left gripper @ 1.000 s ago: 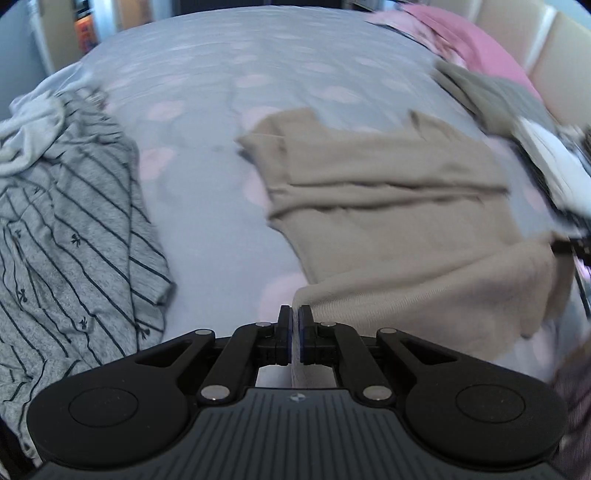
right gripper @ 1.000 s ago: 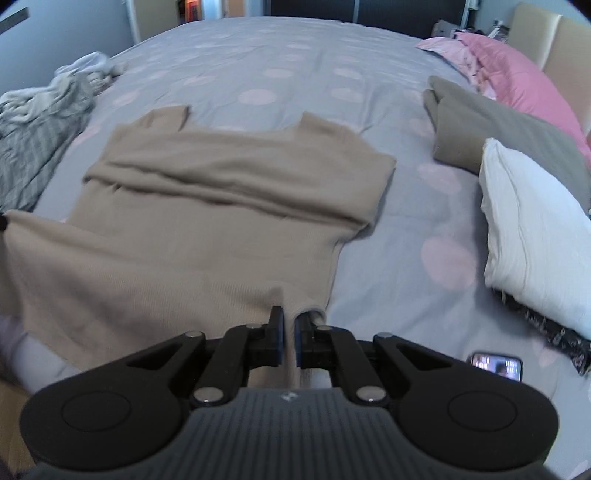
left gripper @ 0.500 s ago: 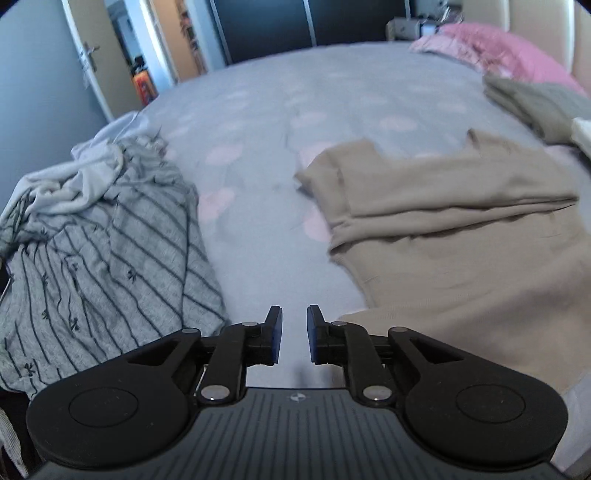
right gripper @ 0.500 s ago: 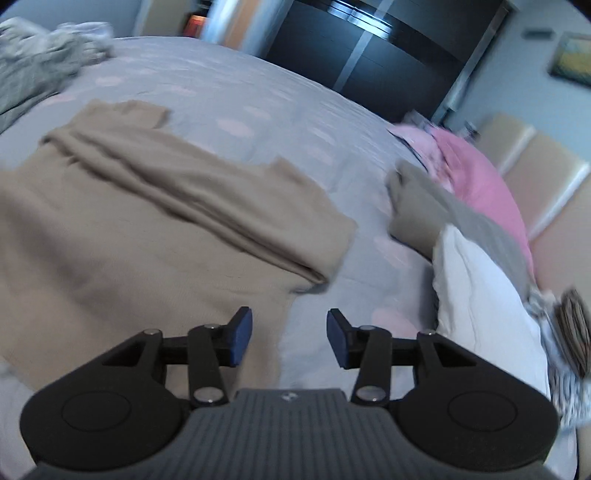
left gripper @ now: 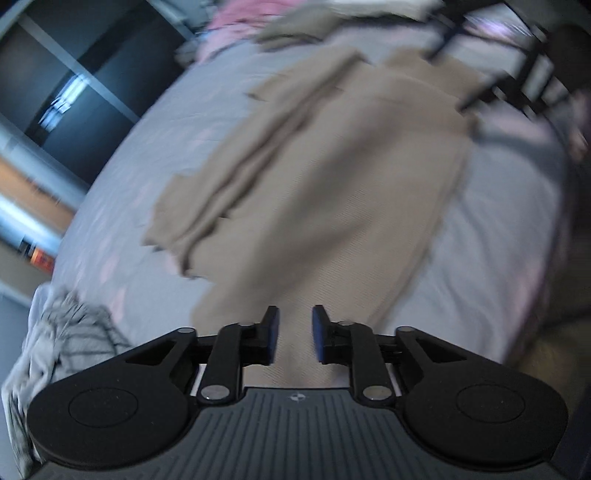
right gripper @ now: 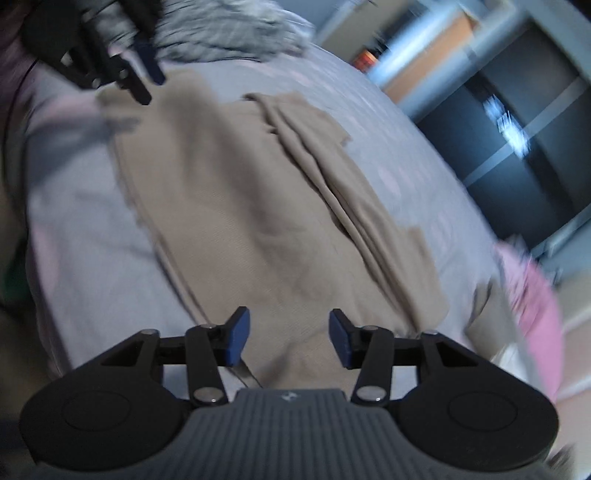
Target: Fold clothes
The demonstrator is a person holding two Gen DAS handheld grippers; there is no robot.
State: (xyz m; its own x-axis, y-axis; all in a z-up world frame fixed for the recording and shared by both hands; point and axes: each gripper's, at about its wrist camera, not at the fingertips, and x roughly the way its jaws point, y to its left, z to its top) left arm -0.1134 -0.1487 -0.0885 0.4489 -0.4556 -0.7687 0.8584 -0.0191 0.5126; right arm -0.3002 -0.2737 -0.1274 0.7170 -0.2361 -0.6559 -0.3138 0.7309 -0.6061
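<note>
Left wrist view first: the left gripper (left gripper: 294, 334) has just been opening, and its blue pads stand apart with nothing pinched between them; beige knit shows through the gap but lies below, on the bed. The beige sweater (left gripper: 332, 177) is spread on the grey bedspread with pale pink dots (left gripper: 491, 240), its sleeves folded across the chest as a thicker band toward the far-left side of this tilted frame. A striped grey garment (left gripper: 70, 332) is bunched at the lower left, well apart from the sweater. The other tool shows only as a dark blur at the upper right. The picture is smeared, so edge detail is hard to read.

Right wrist view: the right gripper (right gripper: 288, 338) is released too, its jaws having just been opening wider than the left's, with only flat sweater (right gripper: 236, 206) under the gap. The left gripper (right gripper: 138, 79) hangs over the sweater's far corner, near the grey striped clothing (right gripper: 229, 33). A pink pillow (right gripper: 539, 302) sits off to the right.

My reading is that both tools are lining up on opposite side edges for the next fold. To do that well, each should come down on the hem edge itself, bite through every layer so the tucked sleeves do not slip out, and the two should lift together and level, so the fold line runs straight.
</note>
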